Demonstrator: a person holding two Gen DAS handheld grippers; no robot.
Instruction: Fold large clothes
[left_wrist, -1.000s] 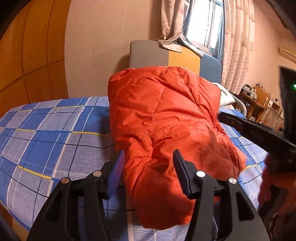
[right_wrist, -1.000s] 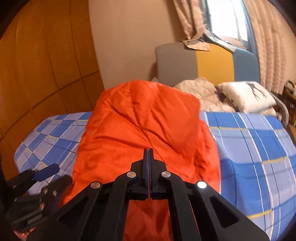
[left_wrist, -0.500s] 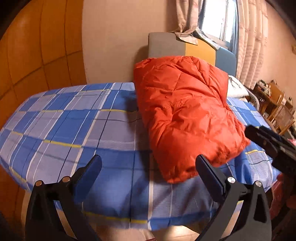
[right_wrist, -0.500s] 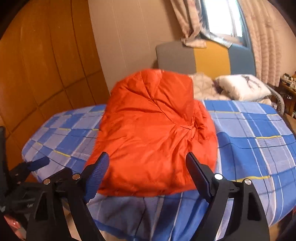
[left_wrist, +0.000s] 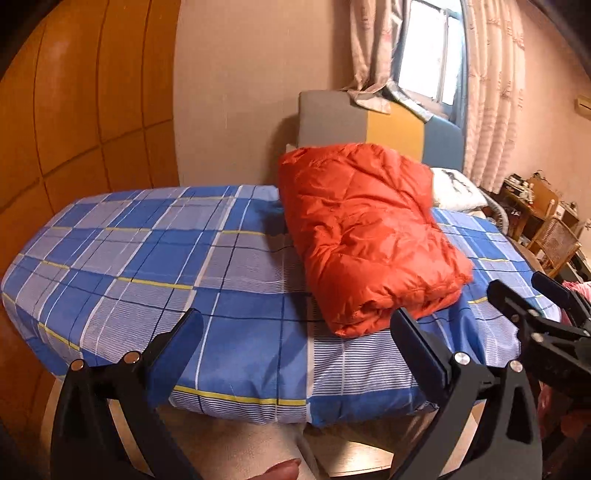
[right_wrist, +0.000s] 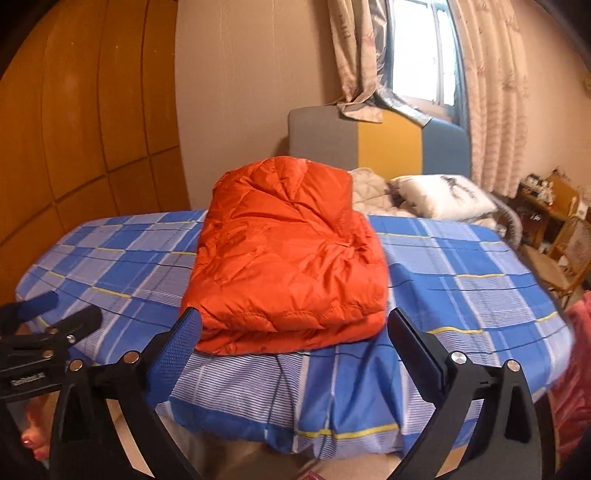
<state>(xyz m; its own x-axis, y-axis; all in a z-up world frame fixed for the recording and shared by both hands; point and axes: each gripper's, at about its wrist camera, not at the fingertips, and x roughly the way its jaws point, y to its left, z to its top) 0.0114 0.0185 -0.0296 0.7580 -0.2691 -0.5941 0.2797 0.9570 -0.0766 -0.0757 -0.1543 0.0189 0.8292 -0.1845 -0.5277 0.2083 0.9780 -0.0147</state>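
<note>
the orange down jacket (right_wrist: 288, 254) lay folded into a thick oblong bundle on the blue plaid bedsheet (right_wrist: 461, 291), toward the foot half of the bed. its long axis ran along the bed, from the foot edge near me toward the headboard (right_wrist: 376, 142). the stacked near edge, with its stitched hem and the layers showing one over another, faced my tongs. the far end pointed at the grey, yellow and blue headboard and the pillow (right_wrist: 439, 195) beside it. in the left view the bundle sat slanted, its near corner (left_wrist: 354, 321) just past my right-hand finger.

my right gripper (right_wrist: 293, 345) had its jaws just swung wide apart, with nothing between them, and it hung off the foot of the bed, clear of the jacket. my left gripper (left_wrist: 295, 349) stood spread just as wide, empty, over bare sheet to the jacket's left.
</note>
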